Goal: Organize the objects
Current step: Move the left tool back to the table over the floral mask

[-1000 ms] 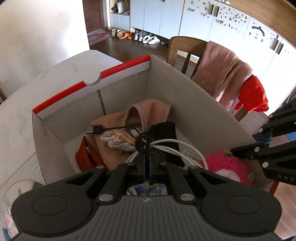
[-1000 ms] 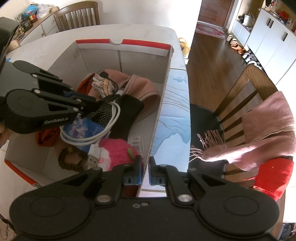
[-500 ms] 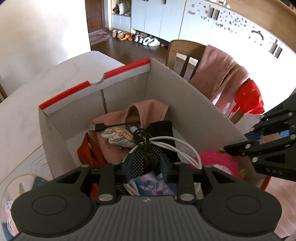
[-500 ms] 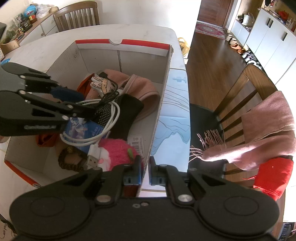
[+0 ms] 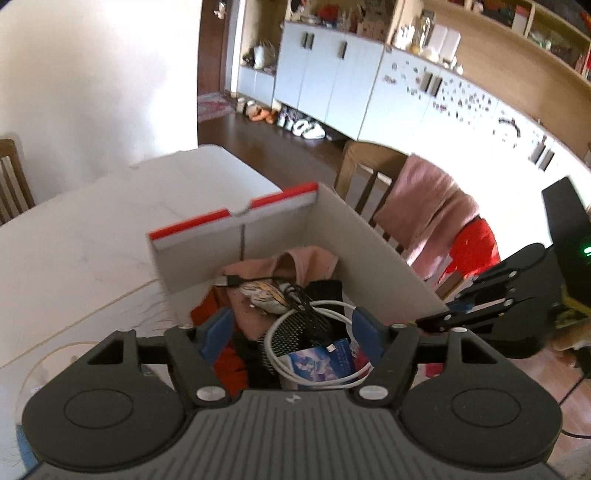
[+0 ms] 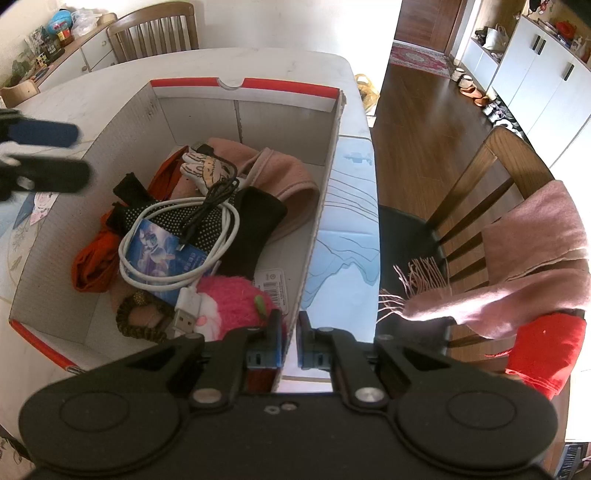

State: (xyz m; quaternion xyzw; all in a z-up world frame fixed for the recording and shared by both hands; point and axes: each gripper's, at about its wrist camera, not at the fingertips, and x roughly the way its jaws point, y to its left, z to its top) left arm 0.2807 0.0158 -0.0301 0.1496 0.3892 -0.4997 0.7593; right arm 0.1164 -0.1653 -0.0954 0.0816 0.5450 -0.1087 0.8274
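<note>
A cardboard box with red rims (image 6: 325, 199) (image 5: 373, 251) stands on the white table. In it lie a black cable (image 6: 212, 199) (image 5: 295, 291), a coiled white cable (image 6: 177, 243) (image 5: 314, 332), a blue card (image 6: 162, 254), black dotted gloves, pink and orange cloth, and a pink plush (image 6: 232, 302). My left gripper (image 5: 291, 334) is open and empty, raised above the box; it also shows blurred at the left of the right wrist view (image 6: 40, 158). My right gripper (image 6: 290, 341) is shut on the box's right wall at its near corner; it shows in the left wrist view (image 5: 454, 314).
A wooden chair (image 6: 491, 177) draped with a pink scarf (image 6: 517, 266) and a red cloth (image 6: 546, 347) stands right of the table. A blue-patterned mat (image 6: 347, 236) lies beside the box. Another chair (image 6: 155, 29) stands at the table's far side.
My left gripper opened, let go of the black cable in the box, and drew up and back out of the box. The right gripper has not moved.
</note>
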